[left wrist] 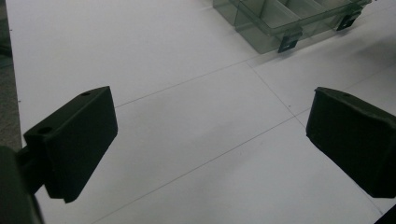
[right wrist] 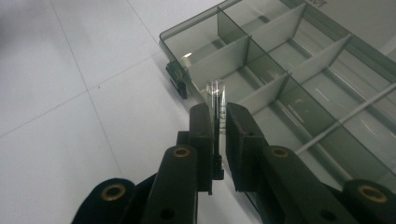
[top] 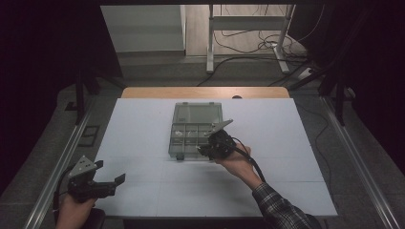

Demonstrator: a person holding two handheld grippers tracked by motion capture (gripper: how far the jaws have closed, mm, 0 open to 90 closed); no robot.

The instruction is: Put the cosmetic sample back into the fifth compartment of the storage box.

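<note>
A clear smoky plastic compartment box (top: 177,143) lies at the table's middle, its lid (top: 197,112) folded open toward the back. My right gripper (top: 202,150) hovers at the box's near right corner, shut on a small clear tube. In the right gripper view the tube (right wrist: 215,93) sticks out past the jaws of the right gripper (right wrist: 218,116), over the box's (right wrist: 219,58) front compartments. My left gripper (top: 111,171) rests near the table's front left corner. In its own view the left gripper (left wrist: 210,116) stands wide open over bare table, with the box (left wrist: 261,32) farther off.
The white table (top: 143,124) has a wooden strip (top: 205,92) along its far edge. Metal rails (top: 62,162) run along both sides. Beyond the table stand a desk frame (top: 248,21) and floor cables (top: 267,47). Dark curtains close both sides.
</note>
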